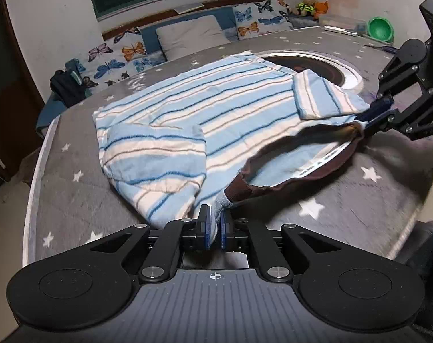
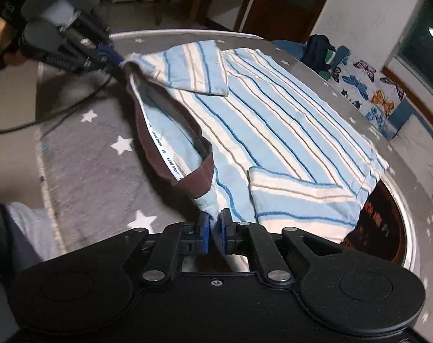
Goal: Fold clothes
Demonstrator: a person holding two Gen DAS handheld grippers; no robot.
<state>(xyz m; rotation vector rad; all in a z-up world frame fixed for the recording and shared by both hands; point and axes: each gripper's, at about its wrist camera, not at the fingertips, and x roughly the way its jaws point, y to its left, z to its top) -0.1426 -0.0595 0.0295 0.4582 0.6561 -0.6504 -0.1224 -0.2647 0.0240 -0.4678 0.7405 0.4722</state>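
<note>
A light blue striped T-shirt (image 1: 216, 108) with a brown collar (image 1: 302, 177) lies on a grey star-patterned table cover (image 1: 73, 200), both short sleeves folded in over the body. My left gripper (image 1: 215, 225) is shut on one shoulder beside the collar. My right gripper (image 1: 376, 114) is shut on the other shoulder, and the collar is stretched open between them, slightly lifted. In the right wrist view my right gripper (image 2: 215, 225) pinches the shoulder, the shirt (image 2: 273, 120) spreads ahead, and my left gripper (image 2: 113, 54) holds the far shoulder.
A round dark opening with a metal rim (image 1: 331, 65) sits in the table under the shirt's far edge. Butterfly-print cushions (image 1: 125, 54), plush toys (image 1: 311, 4) and a green bowl (image 1: 379, 27) lie beyond the table. A cable (image 2: 45, 117) crosses the cover.
</note>
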